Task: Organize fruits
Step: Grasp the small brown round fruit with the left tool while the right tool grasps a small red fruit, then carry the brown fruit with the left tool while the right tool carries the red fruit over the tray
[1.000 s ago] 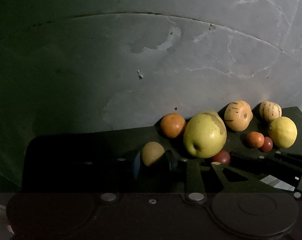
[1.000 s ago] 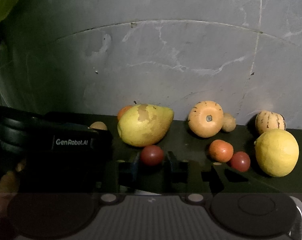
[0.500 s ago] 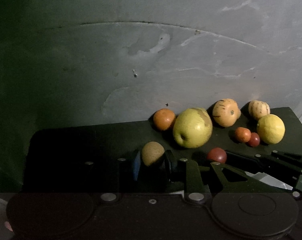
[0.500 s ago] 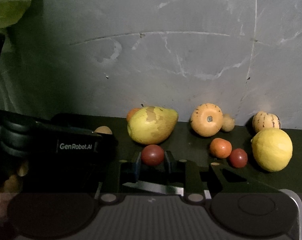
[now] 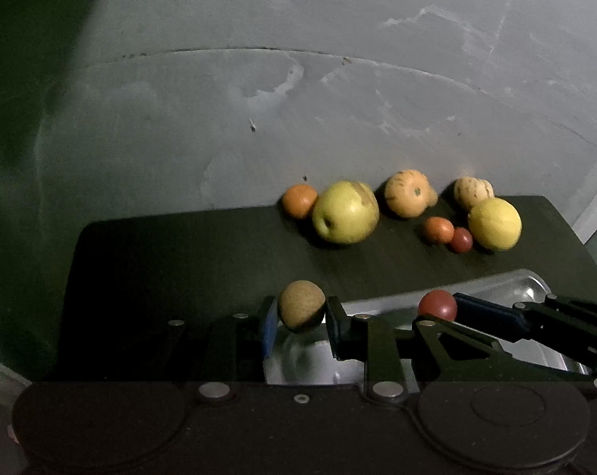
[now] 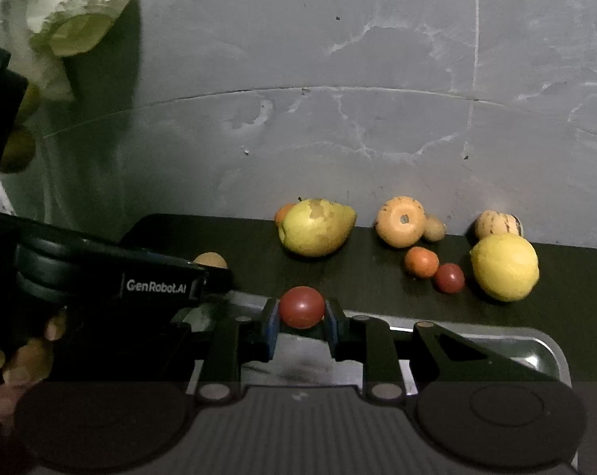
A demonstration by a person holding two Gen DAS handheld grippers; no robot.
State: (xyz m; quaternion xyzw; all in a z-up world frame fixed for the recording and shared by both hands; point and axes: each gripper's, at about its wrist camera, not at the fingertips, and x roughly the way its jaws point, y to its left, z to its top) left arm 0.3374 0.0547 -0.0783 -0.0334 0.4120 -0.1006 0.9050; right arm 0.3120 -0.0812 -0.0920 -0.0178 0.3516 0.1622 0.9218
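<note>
Above the steel tray (image 6: 535, 350) we hold two fruits: left gripper (image 5: 301, 312) clamps a tan one, right gripper (image 6: 301, 313) a red; seven wait behind it.

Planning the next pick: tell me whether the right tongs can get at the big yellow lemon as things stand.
Probably not yet. The right tongs are shut on a small dark red round fruit above the metal tray. Once emptied, the way to the big yellow lemon on the dark mat looks free.
</note>
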